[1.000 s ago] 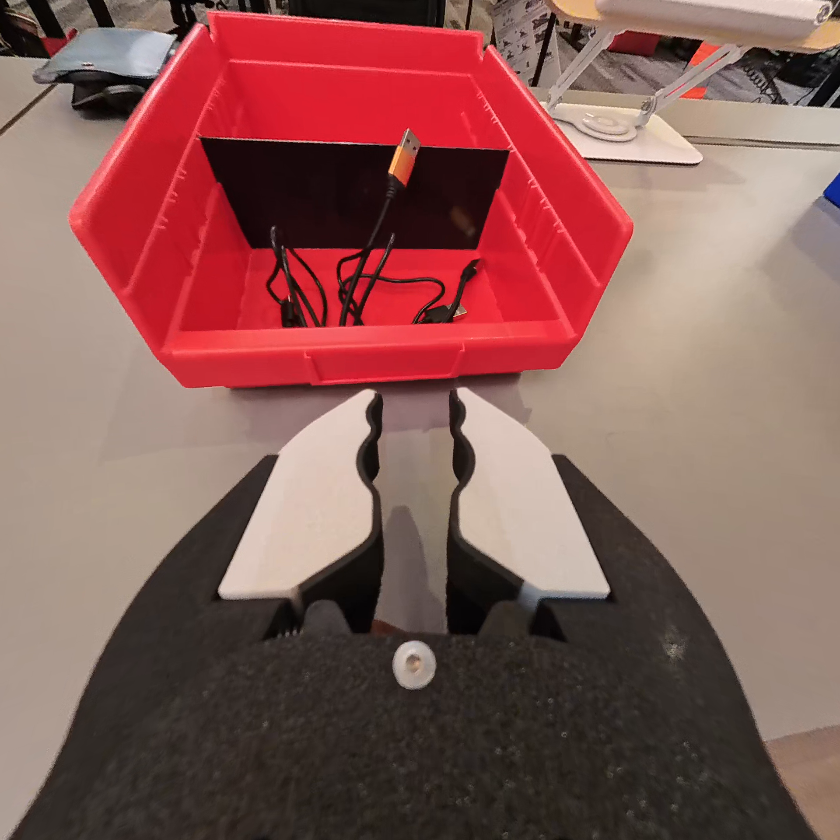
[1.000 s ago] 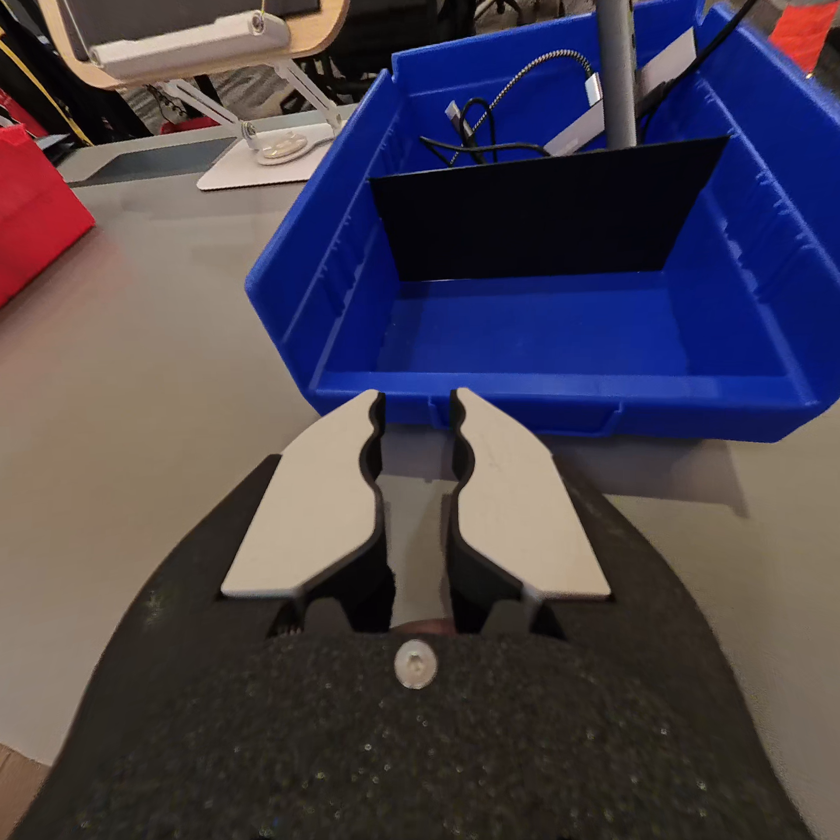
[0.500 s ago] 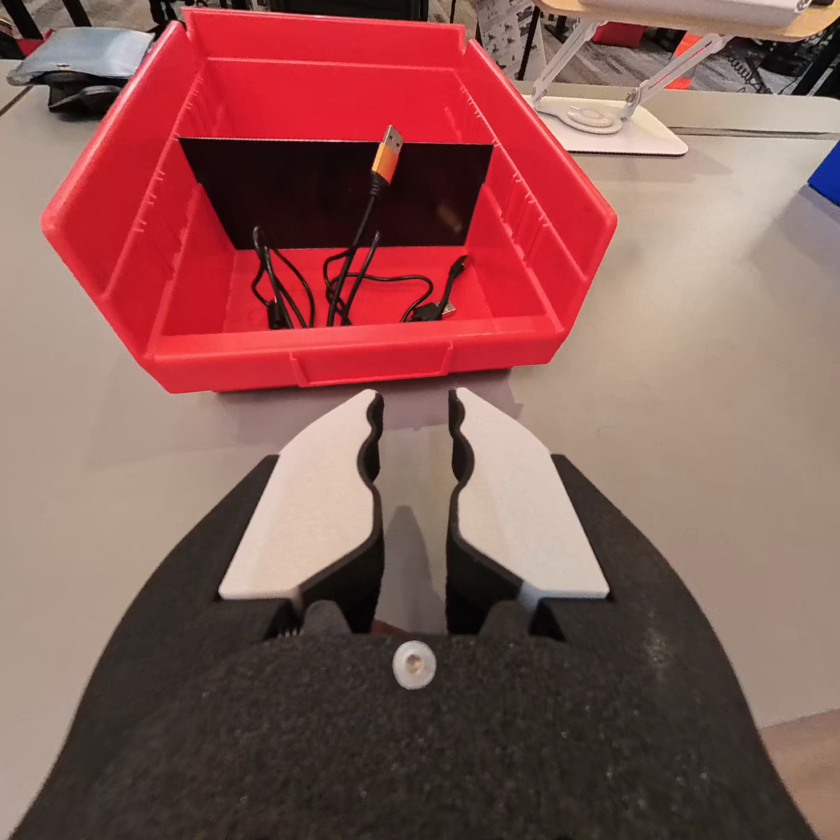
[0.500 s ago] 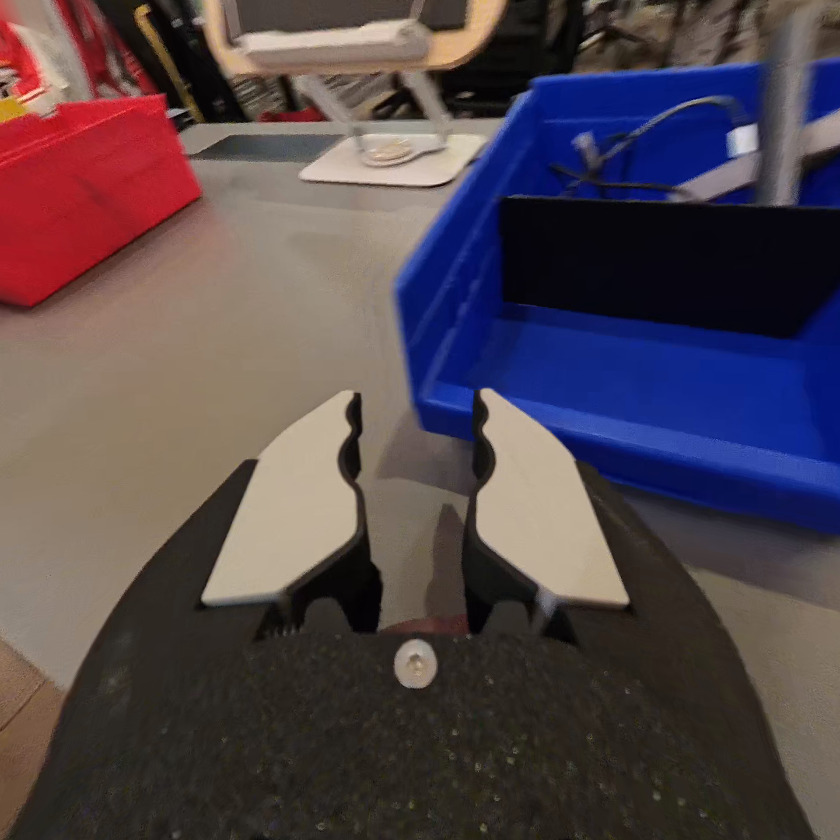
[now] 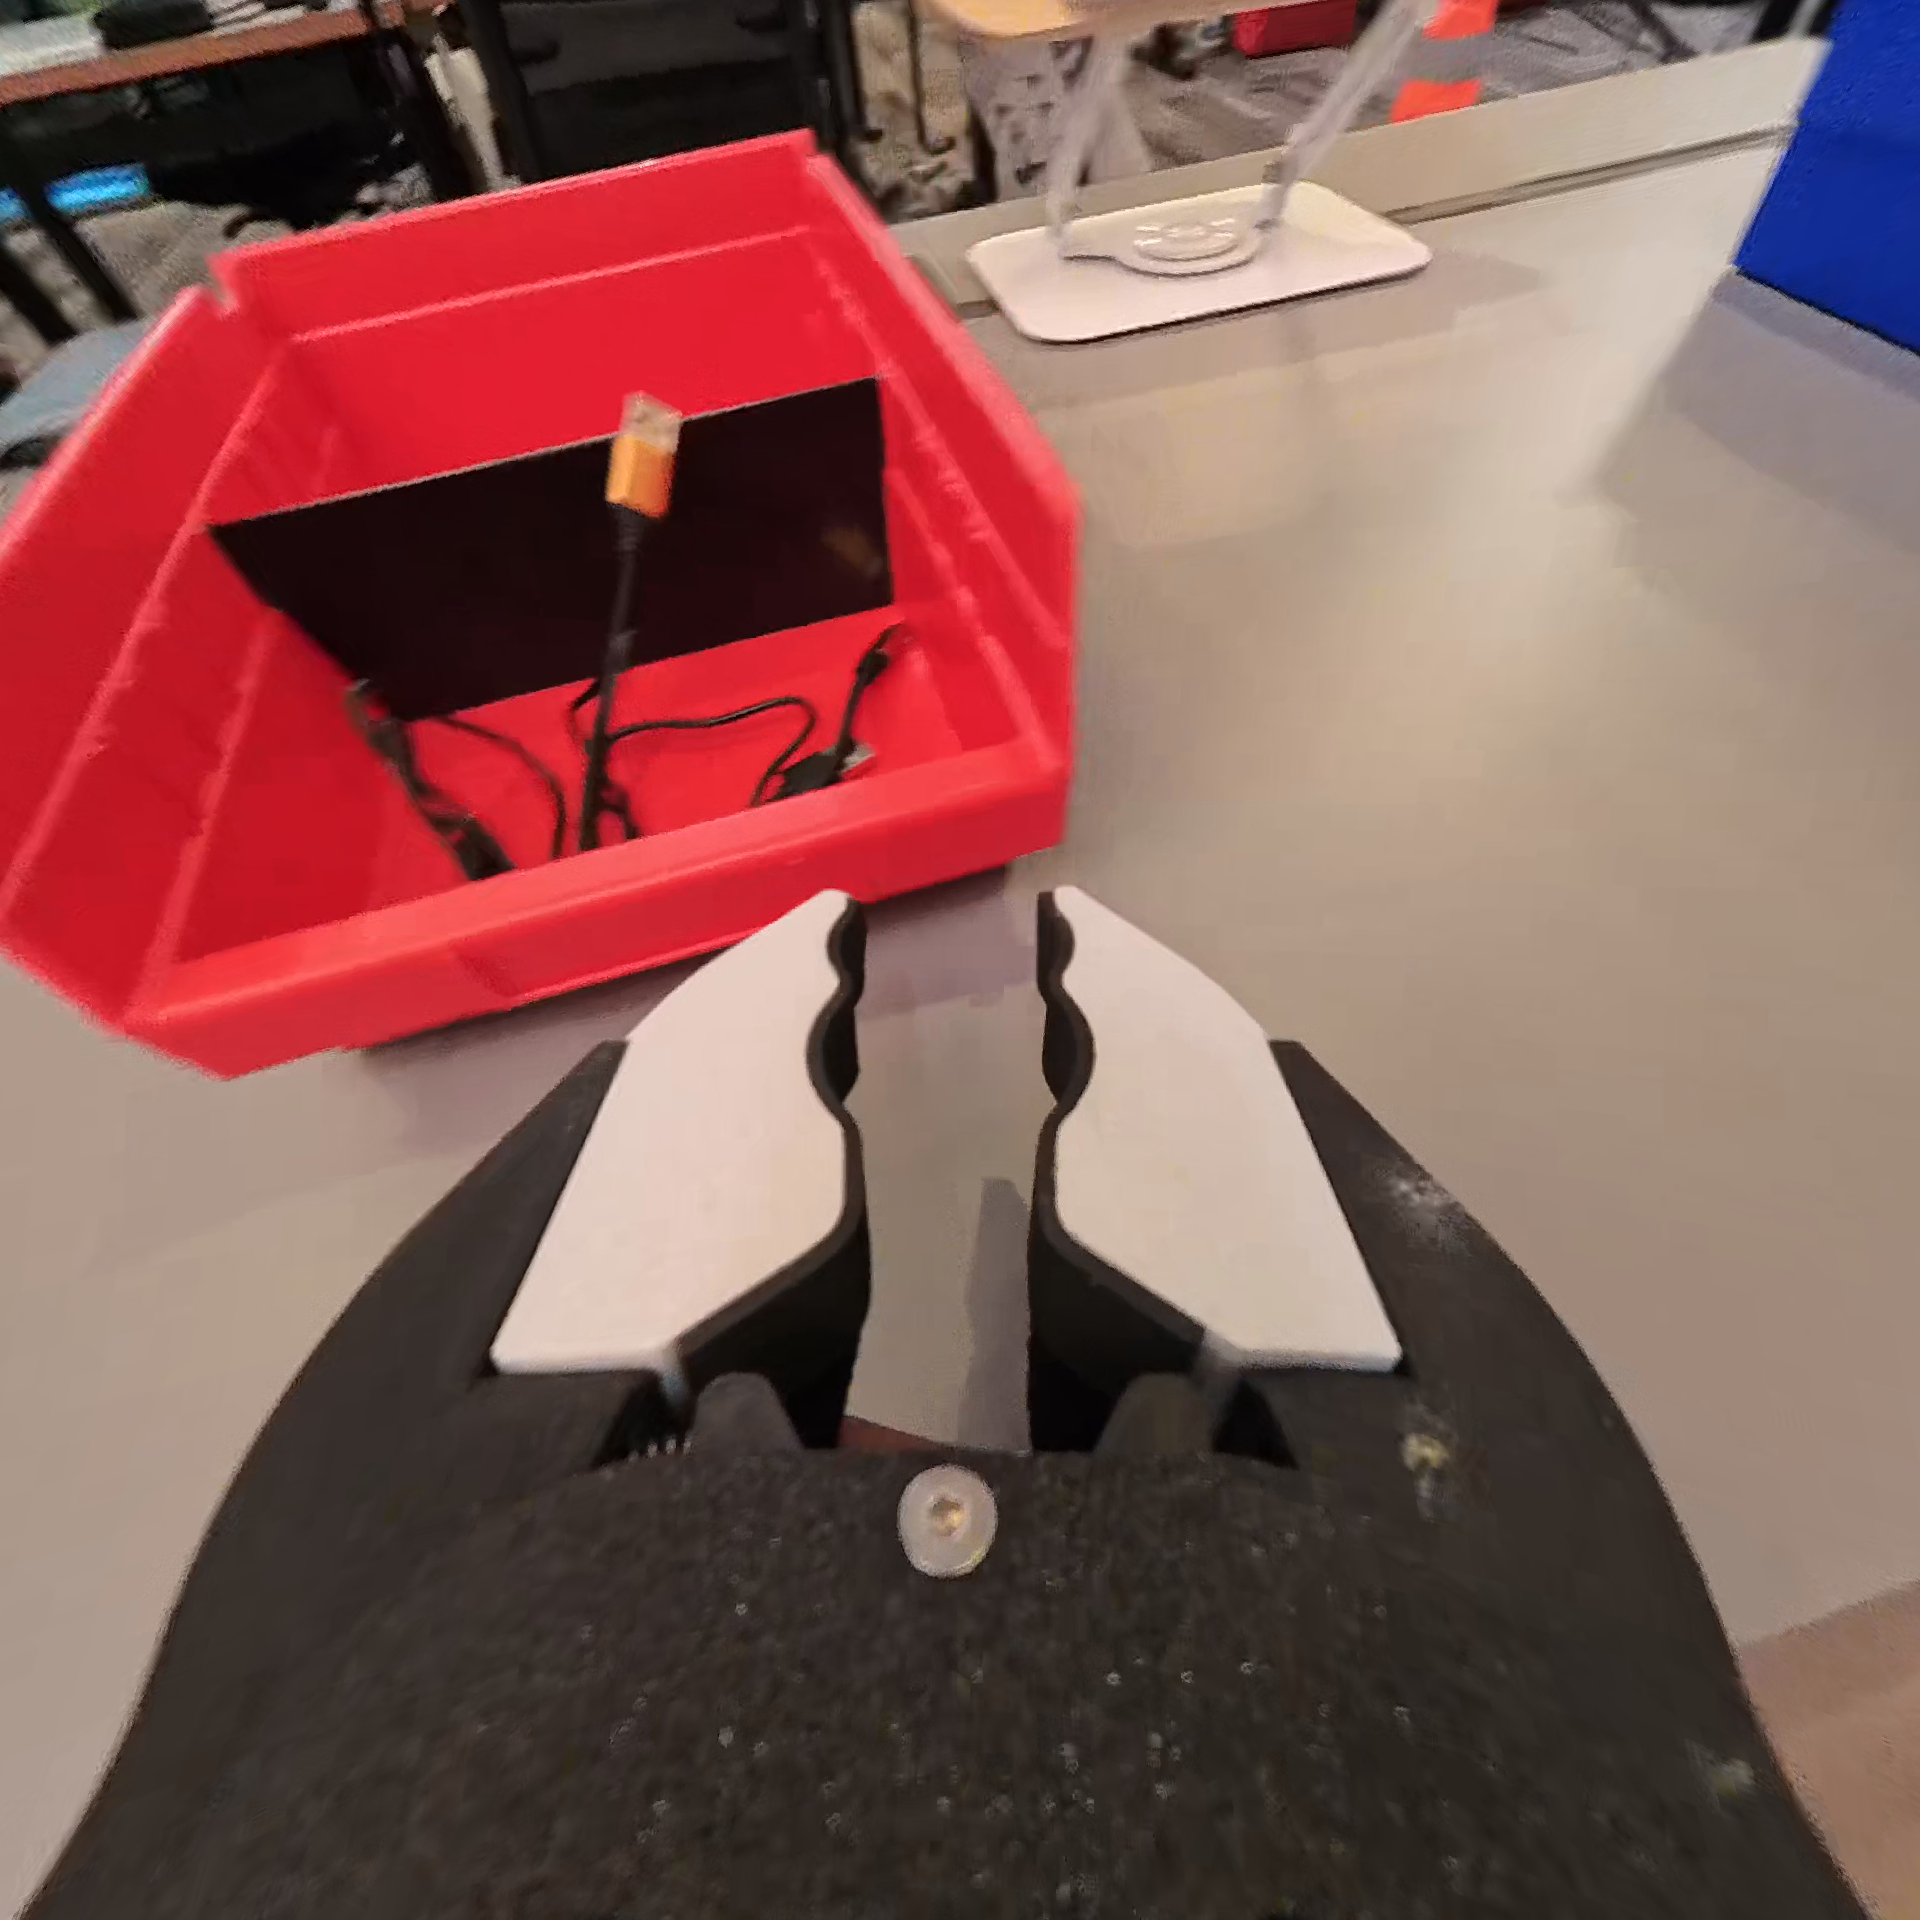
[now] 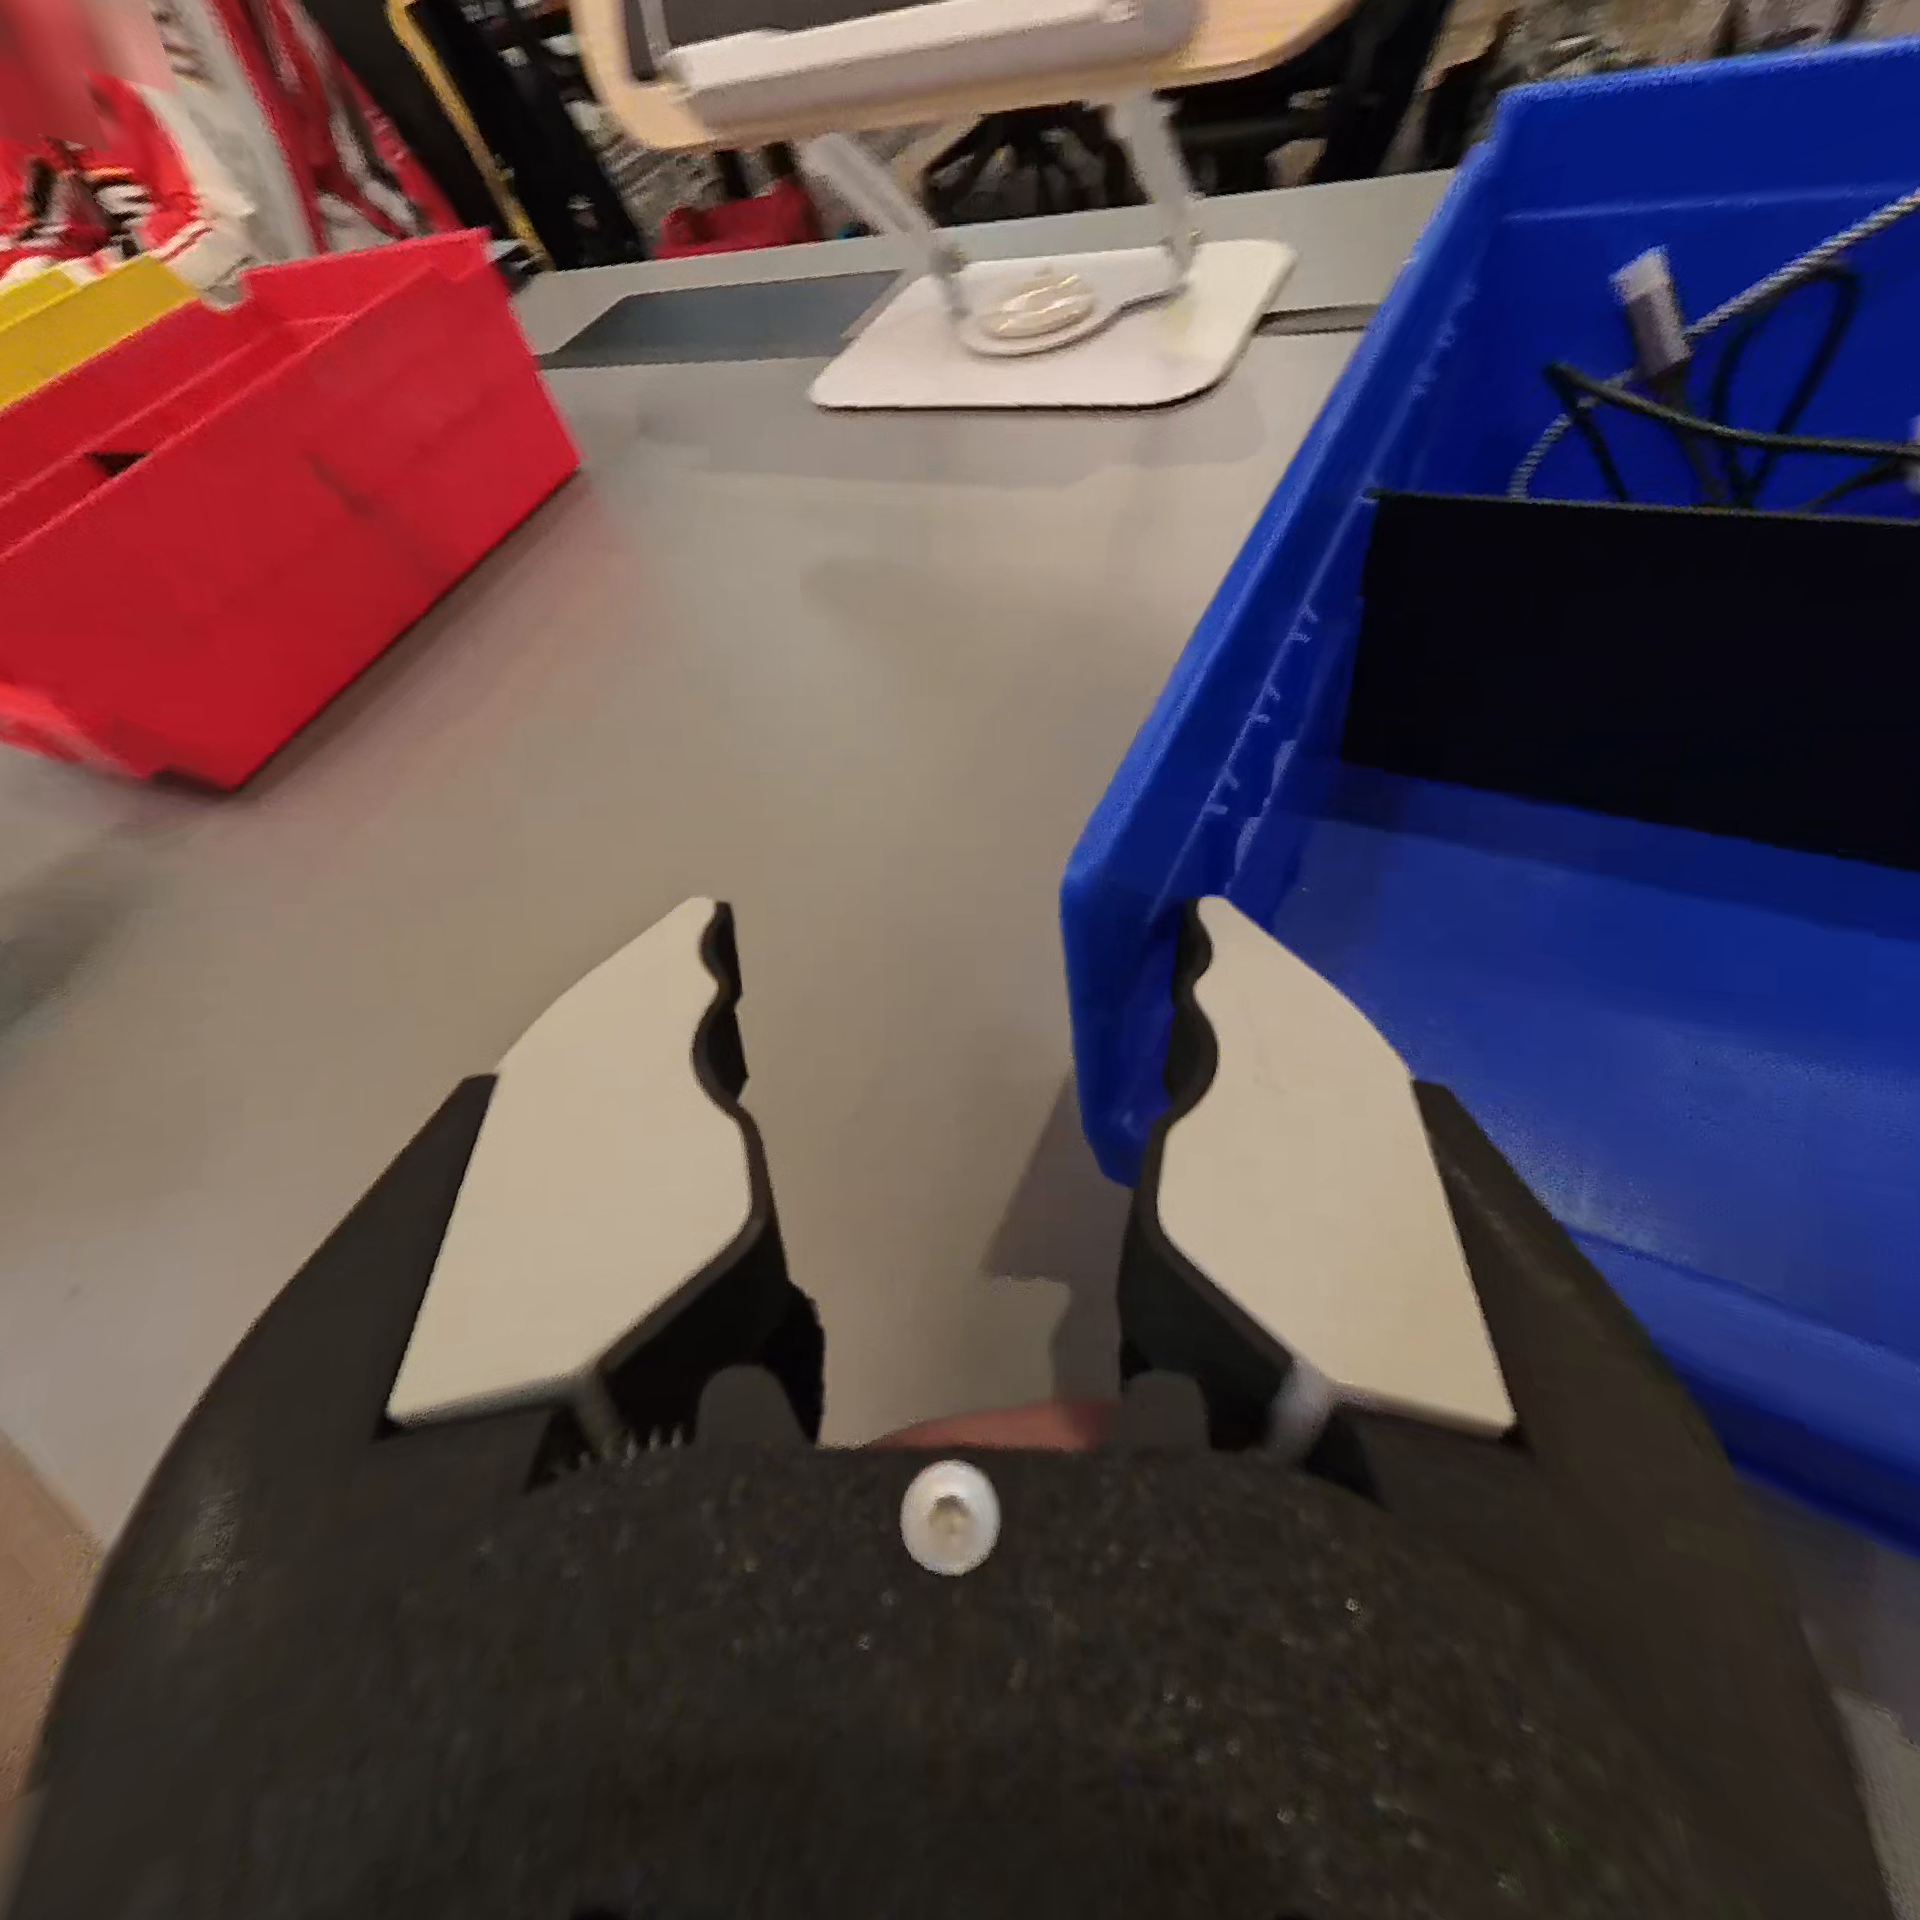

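Grey table [image 5: 1455, 727]: the surface beneath both of your grippers, carrying every item listed here. Blue bin [image 6: 1558, 1039]: stands on the table at the right of your right wrist view; its near left corner lies just beside the right finger. A black divider [image 6: 1631, 665] crosses this bin, and behind the divider lie dark and braided cables [image 6: 1704, 416]; the near compartment shows only its blue floor. Red bin [image 5: 582, 935]: stands on the table ahead and to the left of your left gripper, well apart from the blue bin. A second black divider [image 5: 499, 582] splits it; the near compartment holds thin black cables [image 5: 623, 758]. One cable rises upright, ending in an orange plug [image 5: 642, 462] in front of the divider's top edge. White stand [image 6: 1049, 332]: its flat base rests on the far side of the table, between the two bins. Your right gripper [image 6: 961, 914]: jaws spread wide, holding nothing, low over the bare table at the blue bin's corner. Whether the right finger touches the bin wall cannot be told. Your left gripper [image 5: 943, 909]: jaws parted by a narrow gap, holding nothing, tips near the red bin's front right corner without touching it.
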Motion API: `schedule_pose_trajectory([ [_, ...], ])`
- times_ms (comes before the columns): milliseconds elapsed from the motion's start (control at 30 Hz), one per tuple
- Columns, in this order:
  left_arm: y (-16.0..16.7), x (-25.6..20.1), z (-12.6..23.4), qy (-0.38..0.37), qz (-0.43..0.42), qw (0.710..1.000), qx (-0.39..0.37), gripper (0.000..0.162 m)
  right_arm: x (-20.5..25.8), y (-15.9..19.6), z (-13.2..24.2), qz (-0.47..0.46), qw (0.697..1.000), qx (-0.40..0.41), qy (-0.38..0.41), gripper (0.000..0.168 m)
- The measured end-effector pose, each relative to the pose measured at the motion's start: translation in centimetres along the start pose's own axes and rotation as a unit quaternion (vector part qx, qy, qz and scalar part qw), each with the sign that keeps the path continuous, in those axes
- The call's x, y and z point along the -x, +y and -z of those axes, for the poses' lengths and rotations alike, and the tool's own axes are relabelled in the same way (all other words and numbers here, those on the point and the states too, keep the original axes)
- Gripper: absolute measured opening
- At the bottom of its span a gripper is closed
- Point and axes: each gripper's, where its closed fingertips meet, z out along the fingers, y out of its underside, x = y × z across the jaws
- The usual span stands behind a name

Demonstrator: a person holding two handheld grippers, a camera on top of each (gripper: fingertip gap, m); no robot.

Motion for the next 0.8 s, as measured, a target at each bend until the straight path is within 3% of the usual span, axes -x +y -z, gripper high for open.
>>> schedule_pose_trajectory([
  [100, -1.3, -5.1, -1.0, 0.042, -0.014, 0.999, -0.018, 0.032, 2.6, 0.3, 0.6, 0.016, 0.999, 0.003, -0.051, 0.059],
  [167, -2.4, -9.4, -1.8, 0.082, -0.015, 0.996, -0.031, 0.037, 2.6, -0.7, 1.7, 0.024, 0.999, -0.024, -0.041, 0.061],
  [400, -8.0, -25.6, -5.0, 0.227, -0.011, 0.97, -0.087, 0.047, -7.4, -4.4, 9.2, 0.066, 0.977, -0.101, 0.174, 0.064],
  [500, -9.9, -31.3, -7.7, 0.266, 0.006, 0.961, -0.074, 0.056, -12.3, -3.2, 11.2, 0.044, 0.961, -0.077, 0.262, 0.064],
  [600, -11.5, -36.1, -10.1, 0.304, 0.031, 0.951, -0.054, 0.078, -15.6, -0.7, 11.5, -0.016, 0.949, -0.031, 0.313, 0.062],
  [700, -12.1, -37.6, -12.8, 0.262, 0.033, 0.964, -0.038, 0.07, -16.8, 1.7, 10.5, -0.064, 0.949, 0.01, 0.309, 0.064],
  [733, -11.7, -37.6, -13.7, 0.242, 0.03, 0.97, -0.017, 0.062, -16.6, 1.7, 10.2, -0.081, 0.953, 0.001, 0.292, 0.057],
  [800, -10.4, -37.5, -14.9, 0.226, 0.044, 0.973, 0.034, 0.045, -15.8, 1.4, 9.7, -0.106, 0.961, -0.02, 0.256, 0.014],
])
